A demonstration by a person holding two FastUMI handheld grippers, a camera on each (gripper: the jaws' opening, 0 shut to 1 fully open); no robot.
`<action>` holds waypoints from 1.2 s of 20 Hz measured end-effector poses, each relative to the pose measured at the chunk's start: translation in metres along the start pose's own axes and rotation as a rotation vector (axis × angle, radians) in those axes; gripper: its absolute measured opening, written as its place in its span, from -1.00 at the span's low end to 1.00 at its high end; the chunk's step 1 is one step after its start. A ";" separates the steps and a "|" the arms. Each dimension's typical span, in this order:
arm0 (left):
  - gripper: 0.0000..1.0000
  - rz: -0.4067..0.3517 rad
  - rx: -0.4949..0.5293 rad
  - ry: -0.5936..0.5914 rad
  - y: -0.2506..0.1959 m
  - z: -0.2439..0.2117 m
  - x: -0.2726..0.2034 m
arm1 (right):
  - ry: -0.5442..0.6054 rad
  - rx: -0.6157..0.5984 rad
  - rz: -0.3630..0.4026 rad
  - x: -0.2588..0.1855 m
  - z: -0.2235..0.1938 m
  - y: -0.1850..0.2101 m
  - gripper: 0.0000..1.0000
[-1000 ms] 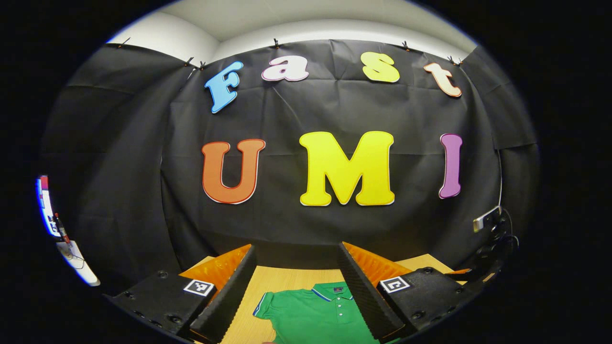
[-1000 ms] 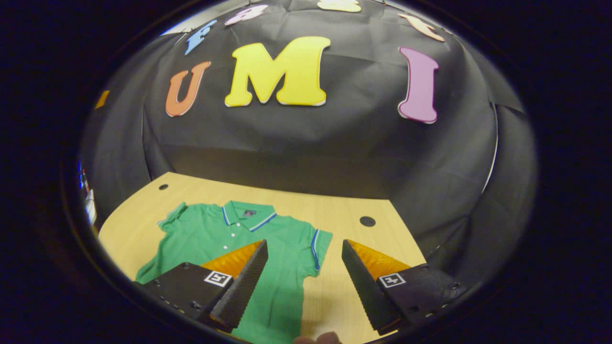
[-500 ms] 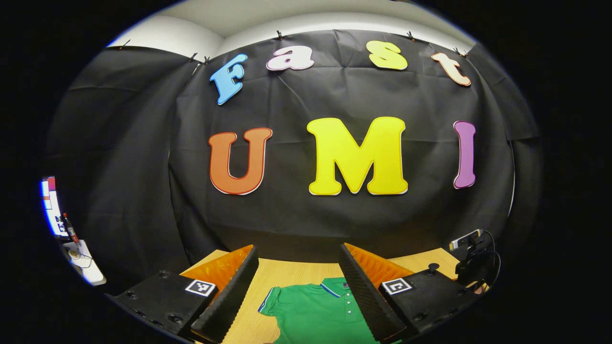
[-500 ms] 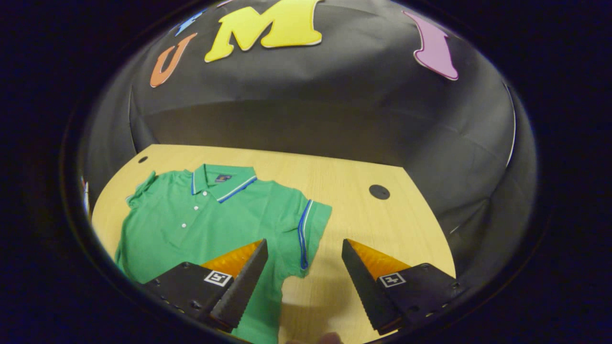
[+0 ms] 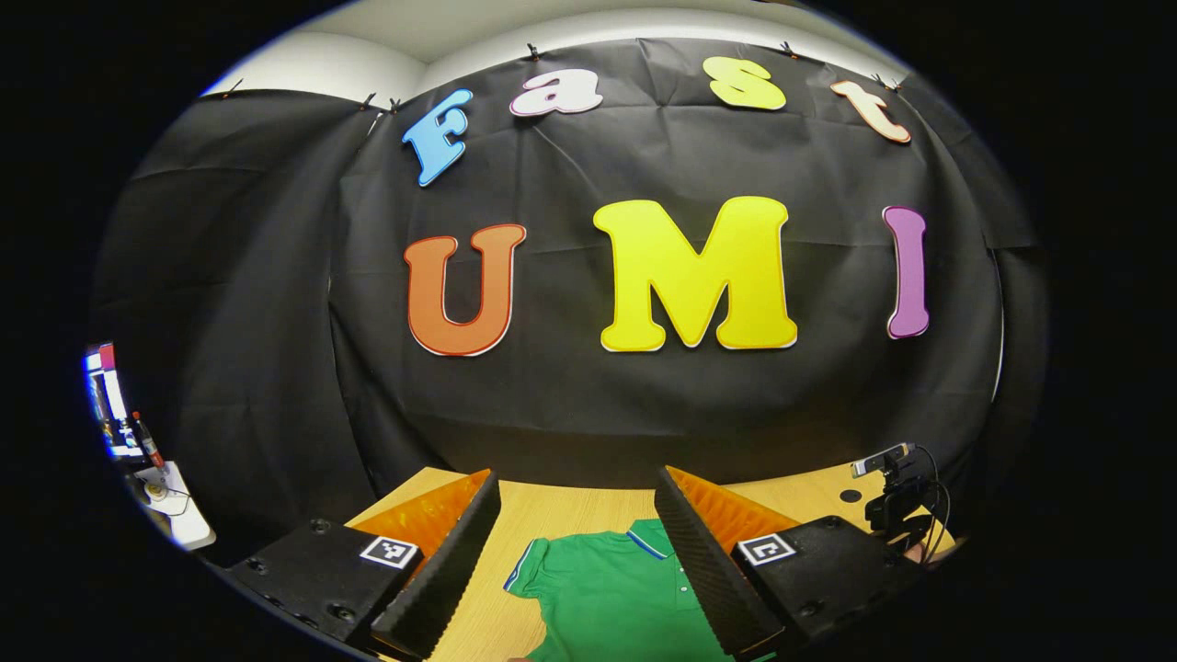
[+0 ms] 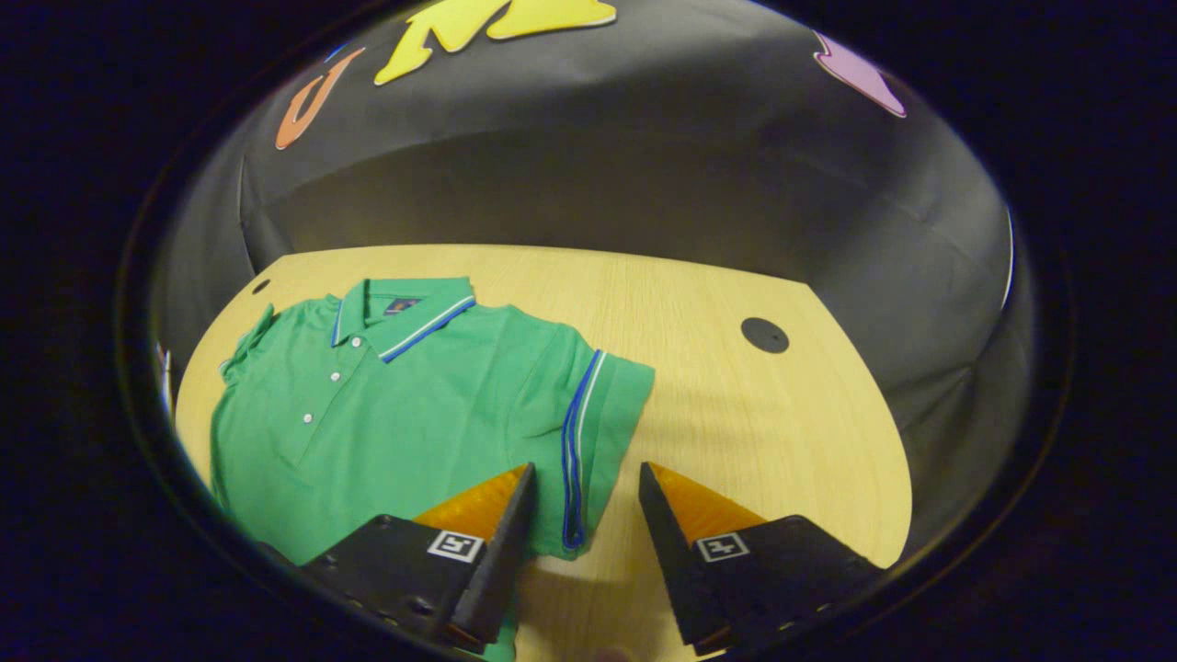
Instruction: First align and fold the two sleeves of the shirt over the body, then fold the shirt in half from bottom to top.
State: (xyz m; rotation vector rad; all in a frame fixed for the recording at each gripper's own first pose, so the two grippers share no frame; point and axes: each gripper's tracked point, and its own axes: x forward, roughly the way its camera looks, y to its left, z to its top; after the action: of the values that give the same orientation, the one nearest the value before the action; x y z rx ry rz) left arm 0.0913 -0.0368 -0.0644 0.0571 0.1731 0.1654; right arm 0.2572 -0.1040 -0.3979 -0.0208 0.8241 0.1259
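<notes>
right gripper [image 6: 581,478] has dropped, jaws apart, toward green shirt's [image 6: 405,395] striped sleeve [image 6: 598,414].

Ahead of me the black cloth wall [image 5: 644,405] hangs in creased folds, clipped along its top edge, and it wraps round both sides of the booth. Above the cloth I see a pale wall and ceiling [image 5: 386,55], lit evenly. Below the cloth stands a light wooden table [image 6: 736,405], its far edge just against the cloth; a round dark hole [image 6: 764,335] sits in the tabletop near the right far corner and a smaller one [image 6: 260,286] near the left far corner. Left of the cloth, a bright screen [image 5: 106,405] glows above a white ledge [image 5: 179,515]. At the table's right far corner a small camera on a stand [image 5: 887,487] trails cables.
</notes>
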 end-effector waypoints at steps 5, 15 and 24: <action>1.00 -0.006 0.004 0.006 -0.005 0.000 0.004 | 0.026 0.079 0.048 0.008 0.004 0.005 -0.71; 1.00 -0.025 -0.002 0.000 -0.008 0.002 0.005 | -0.022 0.150 0.075 -0.020 0.026 0.004 -1.00; 1.00 -0.009 -0.039 0.005 0.013 0.000 -0.005 | -0.070 0.171 0.083 -0.050 0.057 0.017 -1.00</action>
State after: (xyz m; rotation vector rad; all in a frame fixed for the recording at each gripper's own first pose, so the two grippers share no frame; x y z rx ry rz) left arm 0.0847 -0.0251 -0.0627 0.0175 0.1750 0.1598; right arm 0.2632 -0.0881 -0.3223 0.1777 0.7638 0.1332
